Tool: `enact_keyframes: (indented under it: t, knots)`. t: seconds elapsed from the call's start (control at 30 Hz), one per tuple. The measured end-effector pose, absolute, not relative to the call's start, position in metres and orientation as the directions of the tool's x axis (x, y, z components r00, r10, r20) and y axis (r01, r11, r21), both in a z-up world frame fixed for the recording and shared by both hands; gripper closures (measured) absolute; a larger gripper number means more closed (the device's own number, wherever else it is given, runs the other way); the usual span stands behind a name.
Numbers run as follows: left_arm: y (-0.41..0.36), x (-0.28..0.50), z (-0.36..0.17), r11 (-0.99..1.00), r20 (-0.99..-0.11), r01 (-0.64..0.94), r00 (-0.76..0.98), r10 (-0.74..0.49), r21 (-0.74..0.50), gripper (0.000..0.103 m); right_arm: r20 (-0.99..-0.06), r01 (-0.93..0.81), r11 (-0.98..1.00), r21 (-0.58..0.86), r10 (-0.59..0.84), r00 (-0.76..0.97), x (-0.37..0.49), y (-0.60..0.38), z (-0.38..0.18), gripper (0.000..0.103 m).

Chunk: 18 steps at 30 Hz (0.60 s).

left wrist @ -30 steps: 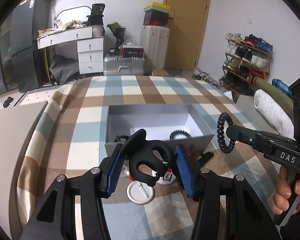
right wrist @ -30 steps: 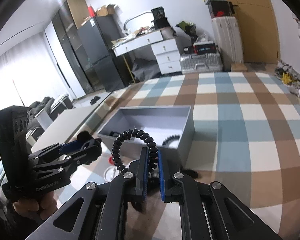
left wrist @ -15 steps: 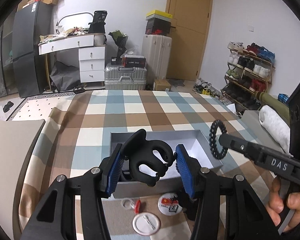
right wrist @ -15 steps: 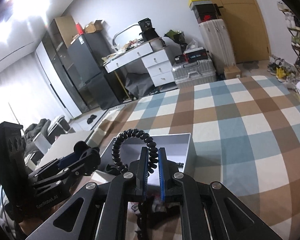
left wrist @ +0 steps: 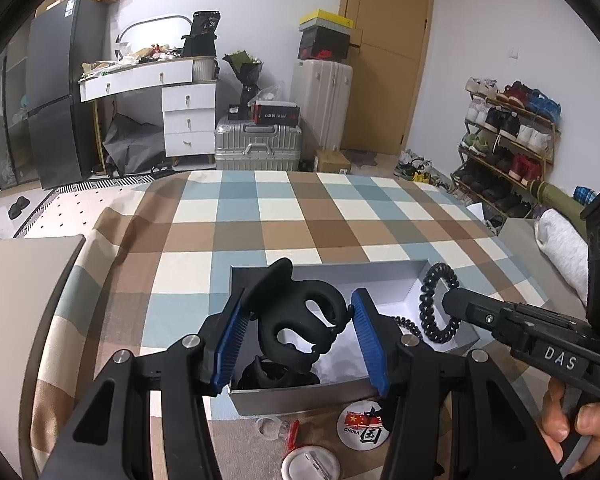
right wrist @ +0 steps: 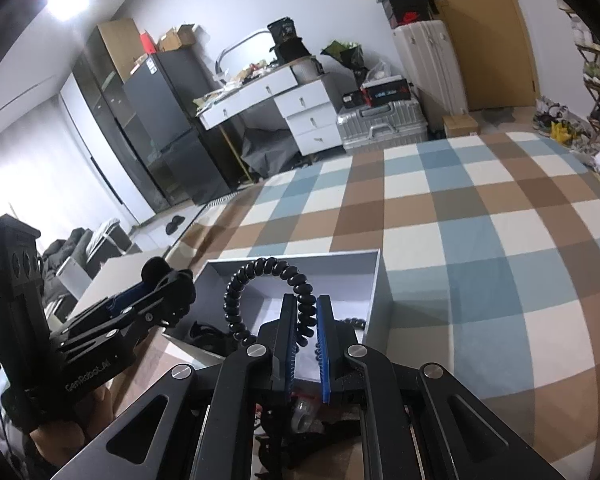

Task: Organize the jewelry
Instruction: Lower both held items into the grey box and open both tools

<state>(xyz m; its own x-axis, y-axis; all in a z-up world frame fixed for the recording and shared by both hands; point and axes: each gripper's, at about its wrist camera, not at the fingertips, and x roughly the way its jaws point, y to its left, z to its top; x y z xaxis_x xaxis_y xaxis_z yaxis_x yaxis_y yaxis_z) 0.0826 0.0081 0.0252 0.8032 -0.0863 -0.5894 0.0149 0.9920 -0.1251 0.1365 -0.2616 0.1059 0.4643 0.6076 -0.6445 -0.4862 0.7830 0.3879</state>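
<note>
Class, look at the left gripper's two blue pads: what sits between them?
A black claw hair clip, pinched between the left gripper pads, seen in the left wrist view.

Even indoor light, ceiling glare, fisheye-warped edges

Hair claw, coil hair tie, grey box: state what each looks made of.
Hair claw: matte black plastic, probably; dull moulded curves without glare. Coil hair tie: black springy plastic, seemingly; ridged spiral with slight sheen. Grey box: likely card; thin straight walls, flat grey outside, white inside.
</note>
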Motion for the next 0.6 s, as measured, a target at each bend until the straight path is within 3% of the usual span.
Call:
enact_keyframes:
  t: [0.6]
  knots:
    - [-0.005, 0.093, 0.012, 0.997, -0.633, 0.015, 0.772, -0.061, -0.077, 0.056, -0.668, -0.491, 0.788, 0.372, 0.594, 0.448, 0.139, -0.258, 0.101, 0.093]
